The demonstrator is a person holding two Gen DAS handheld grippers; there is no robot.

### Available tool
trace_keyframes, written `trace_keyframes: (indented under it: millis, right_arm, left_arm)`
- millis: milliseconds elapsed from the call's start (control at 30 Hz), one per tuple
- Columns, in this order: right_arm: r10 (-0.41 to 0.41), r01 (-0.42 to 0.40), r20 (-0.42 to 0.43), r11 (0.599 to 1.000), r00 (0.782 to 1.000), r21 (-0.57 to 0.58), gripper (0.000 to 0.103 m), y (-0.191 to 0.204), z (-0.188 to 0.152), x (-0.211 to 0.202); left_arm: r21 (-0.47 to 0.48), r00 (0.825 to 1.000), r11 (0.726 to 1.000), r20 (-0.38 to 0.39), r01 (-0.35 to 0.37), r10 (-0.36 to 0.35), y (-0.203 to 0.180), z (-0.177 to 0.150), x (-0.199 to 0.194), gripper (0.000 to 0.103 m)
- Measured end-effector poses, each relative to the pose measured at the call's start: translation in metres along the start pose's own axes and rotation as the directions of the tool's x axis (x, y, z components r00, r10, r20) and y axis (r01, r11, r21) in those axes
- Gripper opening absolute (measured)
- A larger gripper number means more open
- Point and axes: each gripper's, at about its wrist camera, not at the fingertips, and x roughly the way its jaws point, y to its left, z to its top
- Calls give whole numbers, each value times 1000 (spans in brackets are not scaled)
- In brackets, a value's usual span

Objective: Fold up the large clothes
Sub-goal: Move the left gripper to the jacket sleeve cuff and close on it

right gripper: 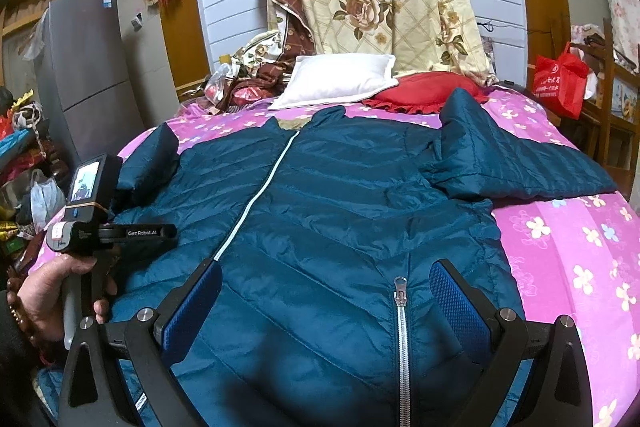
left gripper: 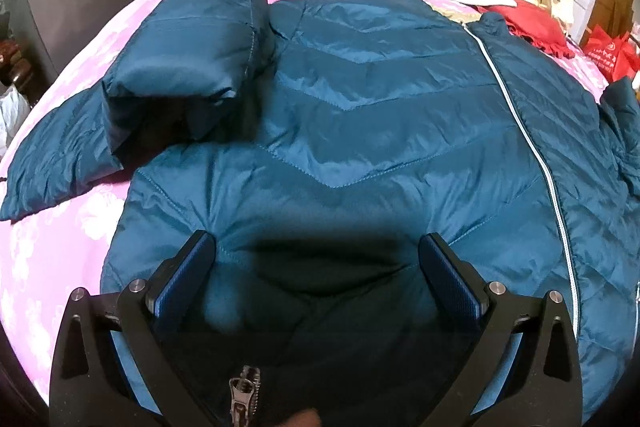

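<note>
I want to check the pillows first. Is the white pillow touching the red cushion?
Touching. In the right wrist view the white pillow overlaps the edge of the red cushion, with no bedsheet visible between them.

Teal chevron-quilted jacket (right gripper: 340, 195) w/ silver zip; pink floral bedsheet (right gripper: 560, 247); blue-padded black tongs (right gripper: 326, 291).

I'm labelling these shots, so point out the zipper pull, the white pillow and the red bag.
zipper pull (right gripper: 400, 291): right wrist view, on its metal tab.
white pillow (right gripper: 340, 75): right wrist view, middle of its top face.
red bag (right gripper: 560, 83): right wrist view, on its front panel.
</note>
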Motion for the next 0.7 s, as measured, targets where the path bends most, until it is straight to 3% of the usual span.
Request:
trace_keyframes:
  millis: [700]
  right_arm:
    - [-76,80,-73,995,994,63,103,-16,-3,11]
  left_arm:
    - [2,1000,1000,-5,-4,4,-1,0,2,103]
